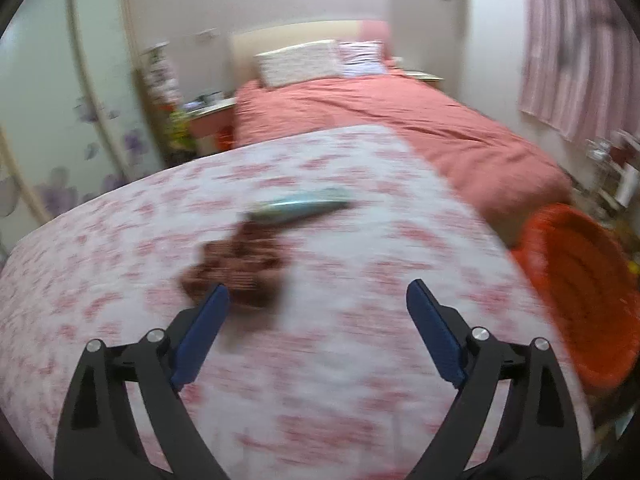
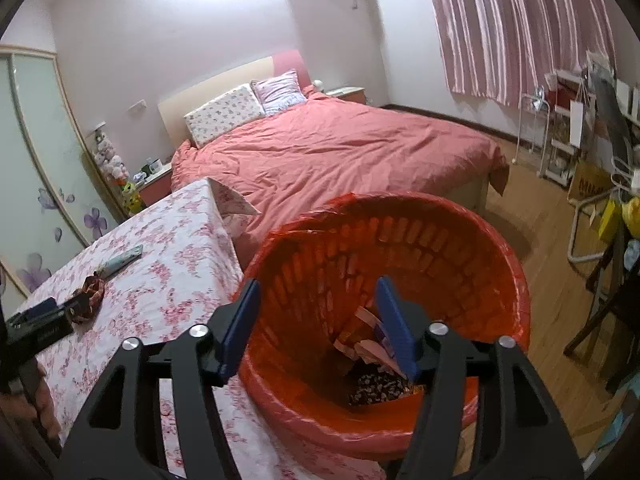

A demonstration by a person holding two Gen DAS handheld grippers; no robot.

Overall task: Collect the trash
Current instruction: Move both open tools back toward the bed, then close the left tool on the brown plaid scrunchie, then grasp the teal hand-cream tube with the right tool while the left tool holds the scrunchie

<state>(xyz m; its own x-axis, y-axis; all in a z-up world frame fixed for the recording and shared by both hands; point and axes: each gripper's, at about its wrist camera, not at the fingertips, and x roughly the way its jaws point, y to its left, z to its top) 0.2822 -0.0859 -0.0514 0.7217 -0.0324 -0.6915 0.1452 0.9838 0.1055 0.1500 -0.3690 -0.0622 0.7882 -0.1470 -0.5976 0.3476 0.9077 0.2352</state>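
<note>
With my left gripper (image 1: 318,296) spread over the surface (image 1: 360,360), I'm lining up the brown wrapper (image 1: 236,272) beside the blue wrapper (image 1: 296,206); my right gripper (image 2: 316,300) hangs released, empty, above the orange bin (image 2: 516,280).

Motion blur smears the dark wrapper (image 1: 236,272) and pale tube (image 1: 298,206) in the left wrist view.
</note>
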